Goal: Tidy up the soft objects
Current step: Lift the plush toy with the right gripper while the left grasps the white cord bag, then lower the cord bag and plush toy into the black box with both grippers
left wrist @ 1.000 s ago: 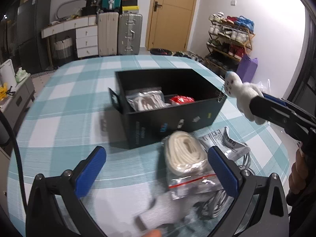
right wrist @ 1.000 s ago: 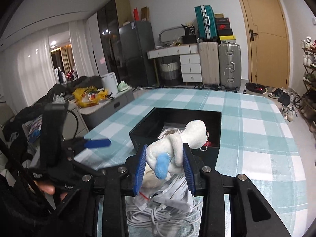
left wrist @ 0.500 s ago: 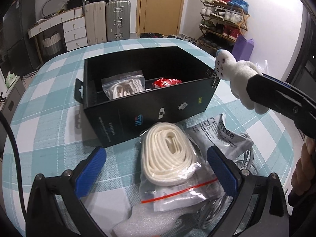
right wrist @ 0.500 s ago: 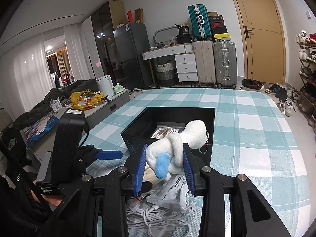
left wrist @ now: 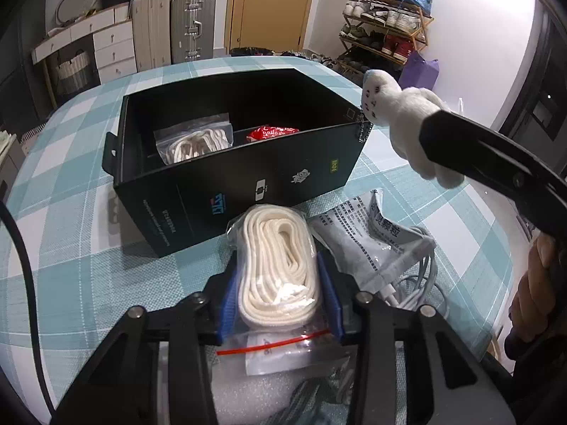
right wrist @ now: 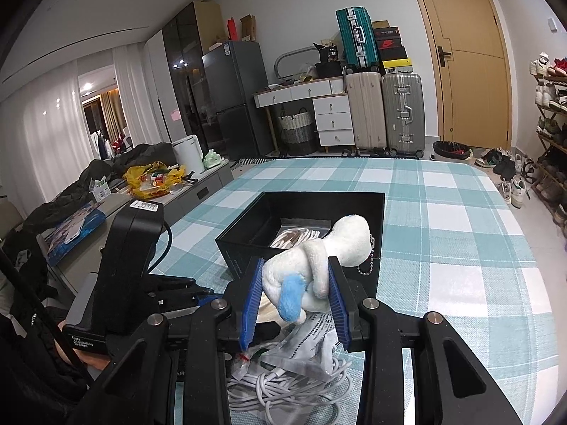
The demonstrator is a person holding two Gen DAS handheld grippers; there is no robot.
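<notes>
Right gripper [right wrist: 296, 295] fingers clamp white plush toy [right wrist: 315, 258] above black box [right wrist: 379, 212].

Left gripper comes in and closes around the bagged cord

The left gripper [left wrist: 280, 295], its blue-padded jaws spread wide a second ago on either side of the clear zip bag of coiled white cord [left wrist: 278, 265], is closing now, and the pads sit against the bag's two flanks with the coil between them. It has also come forward and tipped downward: the open black cardboard box [left wrist: 234, 177] fills more of the left wrist view and the bag lies nearer the camera. In the right wrist view, the left gripper's black body [right wrist: 131, 269] has advanced toward the box.
</notes>
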